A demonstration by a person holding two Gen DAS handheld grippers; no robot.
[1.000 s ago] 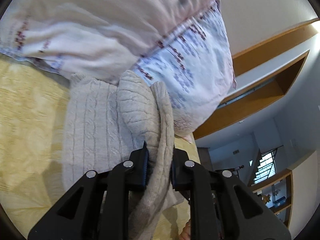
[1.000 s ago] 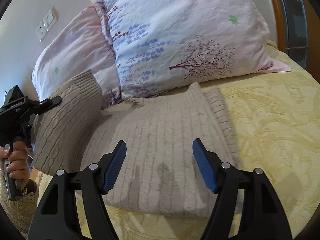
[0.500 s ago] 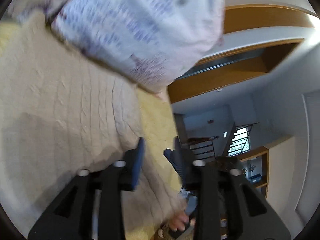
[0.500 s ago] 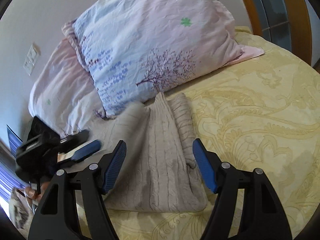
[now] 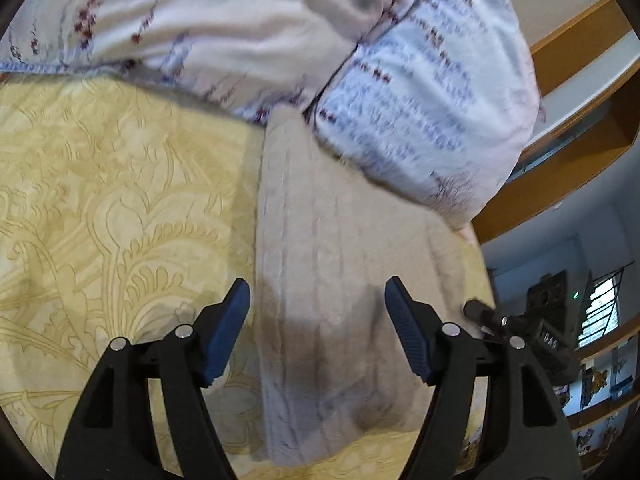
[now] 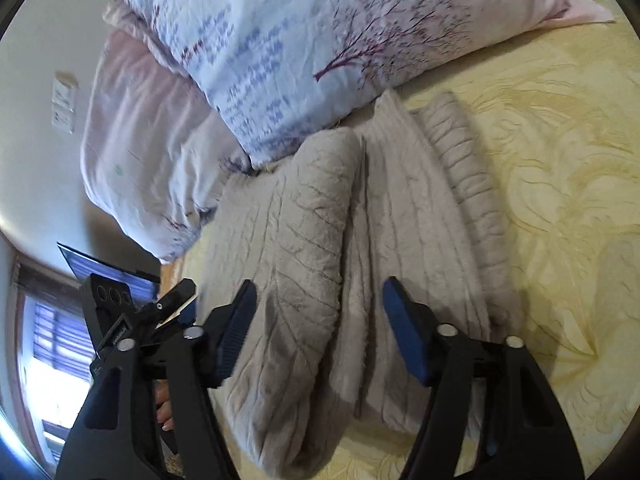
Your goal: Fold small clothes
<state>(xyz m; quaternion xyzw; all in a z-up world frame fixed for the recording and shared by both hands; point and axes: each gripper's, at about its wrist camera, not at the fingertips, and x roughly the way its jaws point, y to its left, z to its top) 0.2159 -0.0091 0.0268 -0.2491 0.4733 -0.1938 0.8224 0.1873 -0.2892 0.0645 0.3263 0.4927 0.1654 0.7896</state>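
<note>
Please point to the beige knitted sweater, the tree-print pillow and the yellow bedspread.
beige knitted sweater (image 6: 304,240): right wrist view, folded-over part.
tree-print pillow (image 6: 380,32): right wrist view, tree print.
yellow bedspread (image 5: 120,200): left wrist view, bare patterned area.

Beige cable-knit sweater (image 6: 360,240), folded, against pillows

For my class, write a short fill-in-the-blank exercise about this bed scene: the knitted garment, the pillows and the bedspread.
1. The beige knitted sweater lies on a ______ patterned bedspread.
2. The sweater's far end touches the floral ______.
3. The tree printed on that pillow has ______ branches.
4. The blue-padded left tongs hold ______ between them.

Missing words: yellow; pillow; purple; nothing
</note>
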